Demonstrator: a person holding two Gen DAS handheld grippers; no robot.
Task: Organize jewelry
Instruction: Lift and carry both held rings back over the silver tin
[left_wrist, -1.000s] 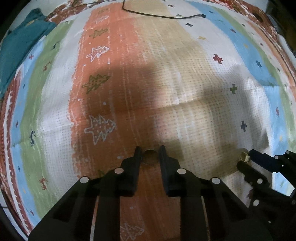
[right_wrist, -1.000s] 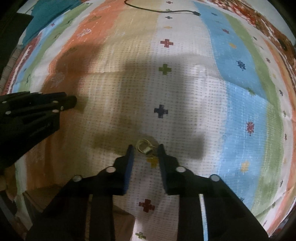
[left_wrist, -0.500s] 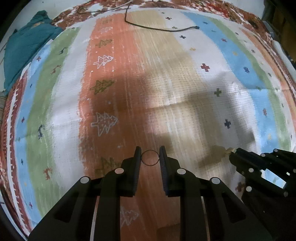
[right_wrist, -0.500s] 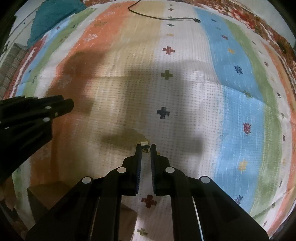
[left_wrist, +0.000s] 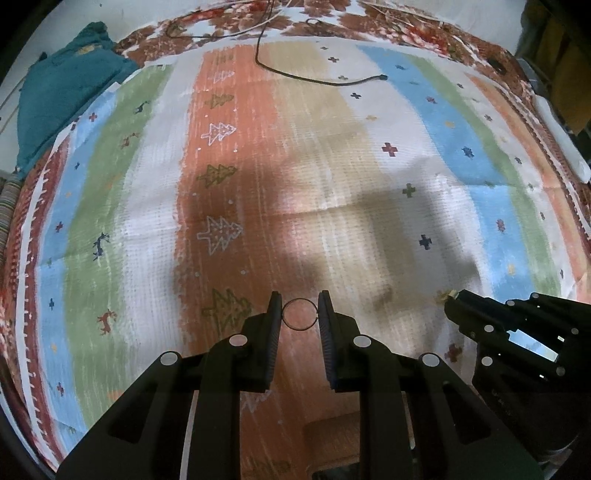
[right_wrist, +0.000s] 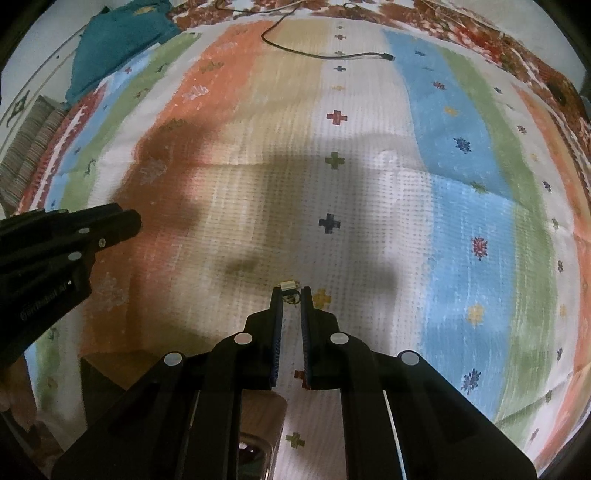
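Now my left hand-held gripper (left_wrist: 300, 314) pinched a thin dark ring (left_wrist: 300, 314) between its fingertips, the hoop held clear above the striped cloth (left_wrist: 369, 184), over its orange stripe. My right hand-held gripper (right_wrist: 291, 295) was closed almost fully on a small gold piece (right_wrist: 289, 286) with a pale clasp, which stuck out just past the tips; what kind of jewelry it was I could not tell. From the left camera, the right hand-held gripper showed at the near right, with a speck of gold at its tip. From the right camera, the left one reached in from the left edge. Both threw wide shadows across the middle of the cloth. At the far side lay a black cable (left_wrist: 314, 79), its plug end on the white stripe, and a teal garment (left_wrist: 62, 92) was heaped at the far left corner. Near me, below the hand-held grippers, part of a brown box (right_wrist: 258, 413) showed, too hidden to make out.
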